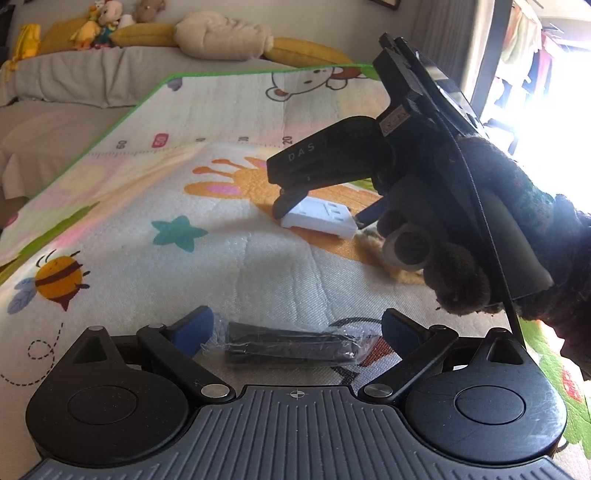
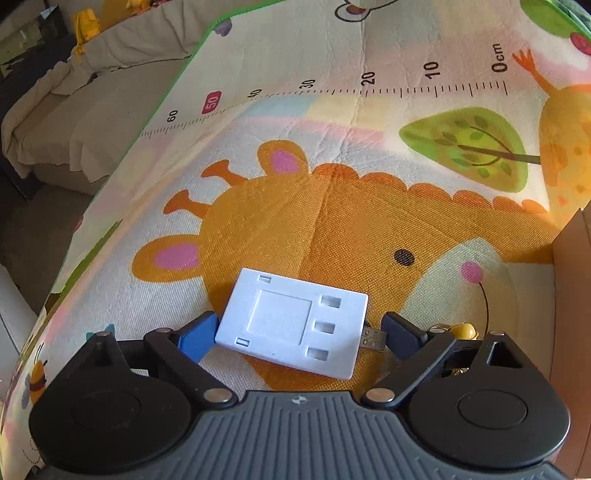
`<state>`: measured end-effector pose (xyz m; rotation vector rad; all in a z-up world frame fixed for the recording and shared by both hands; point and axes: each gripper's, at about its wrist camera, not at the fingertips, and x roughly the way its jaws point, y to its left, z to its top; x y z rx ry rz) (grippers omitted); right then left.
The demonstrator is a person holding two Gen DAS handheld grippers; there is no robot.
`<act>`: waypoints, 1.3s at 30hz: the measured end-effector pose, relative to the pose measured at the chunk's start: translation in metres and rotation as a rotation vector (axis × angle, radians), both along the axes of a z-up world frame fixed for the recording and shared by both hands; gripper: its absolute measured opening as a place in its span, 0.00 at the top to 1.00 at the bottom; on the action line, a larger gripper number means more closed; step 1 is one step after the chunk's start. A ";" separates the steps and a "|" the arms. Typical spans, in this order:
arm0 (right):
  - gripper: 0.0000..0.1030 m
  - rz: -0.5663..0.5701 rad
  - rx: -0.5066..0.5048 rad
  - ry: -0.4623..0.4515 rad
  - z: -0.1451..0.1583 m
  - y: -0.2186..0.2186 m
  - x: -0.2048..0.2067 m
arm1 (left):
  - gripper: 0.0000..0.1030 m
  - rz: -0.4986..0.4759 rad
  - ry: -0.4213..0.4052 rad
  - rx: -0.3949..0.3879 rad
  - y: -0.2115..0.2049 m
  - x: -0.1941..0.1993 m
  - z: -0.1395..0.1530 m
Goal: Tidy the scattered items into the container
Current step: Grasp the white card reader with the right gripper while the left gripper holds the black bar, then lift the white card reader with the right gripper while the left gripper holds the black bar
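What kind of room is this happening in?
Probably a home living room or child's play area: a cartoon play mat with a printed height ruler covers the floor, and stuffed toys sit on a covered sofa.

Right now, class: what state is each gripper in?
Left gripper: open, around the black wrapped item, not gripping.
Right gripper: open, straddling the white adapter.

I'm working in a home living room: a cartoon play mat [image 1: 229,177] covers the floor, a grey sofa [image 1: 92,74] lies beyond it, stuffed toys [image 1: 107,18] atop the sofa.
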<state>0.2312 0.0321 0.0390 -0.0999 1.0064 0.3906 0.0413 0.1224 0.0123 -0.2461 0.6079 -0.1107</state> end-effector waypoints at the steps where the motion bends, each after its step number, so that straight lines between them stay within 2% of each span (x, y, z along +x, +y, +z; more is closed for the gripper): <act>1: 0.08 0.008 -0.003 -0.014 0.003 -0.004 -0.006 | 0.03 0.000 0.000 0.000 0.000 0.000 0.000; 5: 0.08 0.063 -0.003 -0.120 0.028 -0.025 -0.043 | 0.03 0.003 0.000 -0.002 0.001 0.000 0.000; 8: 0.08 0.108 0.036 -0.194 0.053 -0.052 -0.079 | 0.03 0.003 0.005 0.014 -0.002 0.001 0.000; 13: 0.08 0.108 0.091 -0.232 0.073 -0.109 -0.132 | 0.03 0.006 0.018 0.066 -0.008 0.003 0.000; 17: 0.08 0.065 0.050 -0.224 0.057 -0.154 -0.172 | 0.03 -0.016 0.032 0.170 -0.025 0.006 0.002; 21: 0.08 -0.013 0.001 -0.192 0.028 -0.191 -0.201 | 0.03 -0.111 0.028 0.231 -0.048 0.003 0.001; 25: 0.08 -0.096 0.012 -0.179 0.010 -0.222 -0.219 | 0.03 -0.199 0.035 0.320 -0.077 0.006 -0.002; 31: 0.08 -0.154 0.032 -0.185 -0.014 -0.241 -0.236 | 0.03 -0.277 0.048 0.281 -0.097 0.004 -0.003; 34: 0.04 -0.163 0.047 -0.197 -0.018 -0.244 -0.239 | 0.02 -0.245 0.040 0.299 -0.098 -0.009 0.001; 39: 0.00 -0.198 0.054 -0.227 -0.021 -0.247 -0.243 | 0.02 -0.186 0.059 0.229 -0.086 -0.035 0.005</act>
